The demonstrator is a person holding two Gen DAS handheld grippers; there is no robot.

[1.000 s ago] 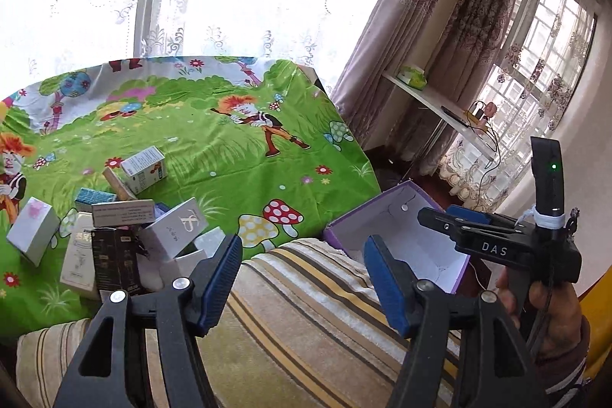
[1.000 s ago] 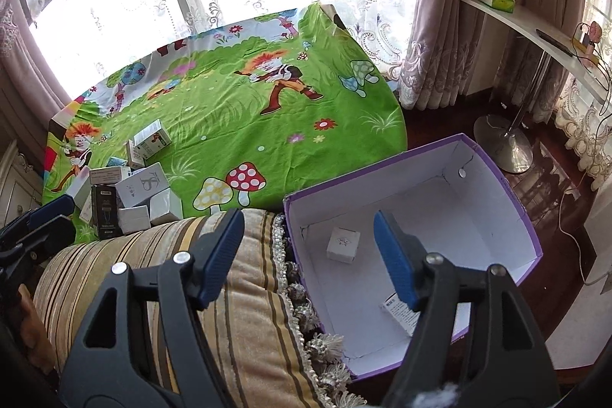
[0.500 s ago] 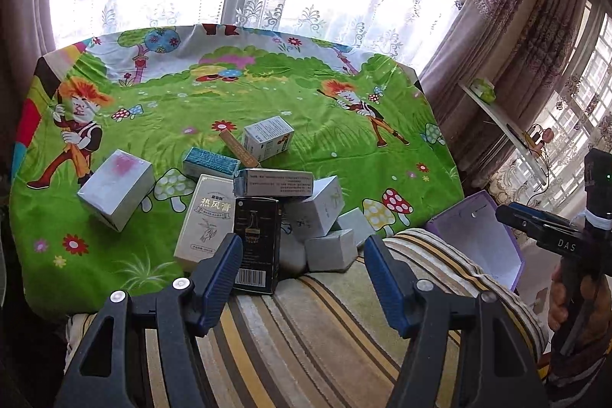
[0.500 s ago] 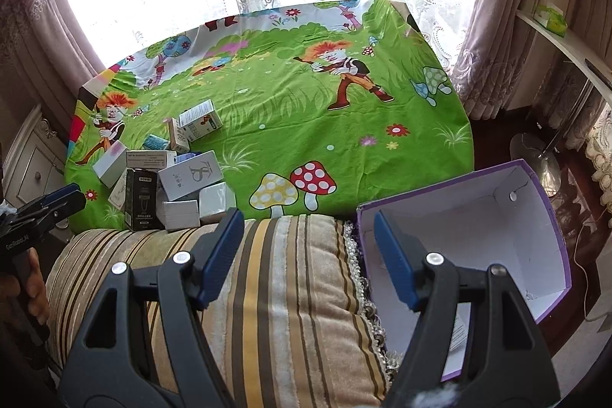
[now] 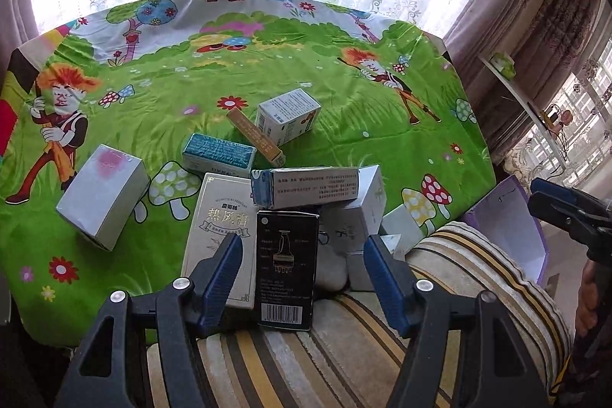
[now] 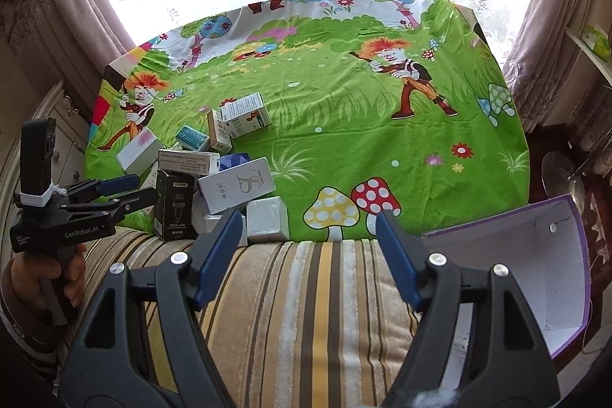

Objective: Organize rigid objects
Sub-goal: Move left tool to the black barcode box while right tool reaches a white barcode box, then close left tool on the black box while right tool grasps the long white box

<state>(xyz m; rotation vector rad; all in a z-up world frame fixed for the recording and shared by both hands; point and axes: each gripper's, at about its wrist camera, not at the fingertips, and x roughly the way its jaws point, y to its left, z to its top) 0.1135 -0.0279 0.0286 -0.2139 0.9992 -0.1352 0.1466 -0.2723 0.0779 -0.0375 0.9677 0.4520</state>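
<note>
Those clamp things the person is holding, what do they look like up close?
Each is a black plastic clamp with two long fingers tipped by ribbed blue pads and silver rivets. The left gripper, seen from the right one, has a pistol handle, white lettering on its side, a white tie, and a black upright block. A dark sleeve covers the wrist.

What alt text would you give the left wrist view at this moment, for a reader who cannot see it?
The open left gripper hovers over a black box at the near edge of a pile of small cartons, holding nothing. The pile lies on a green cartoon-print sheet behind a striped cushion; the right gripper and a purple box are at the right edge.
</note>
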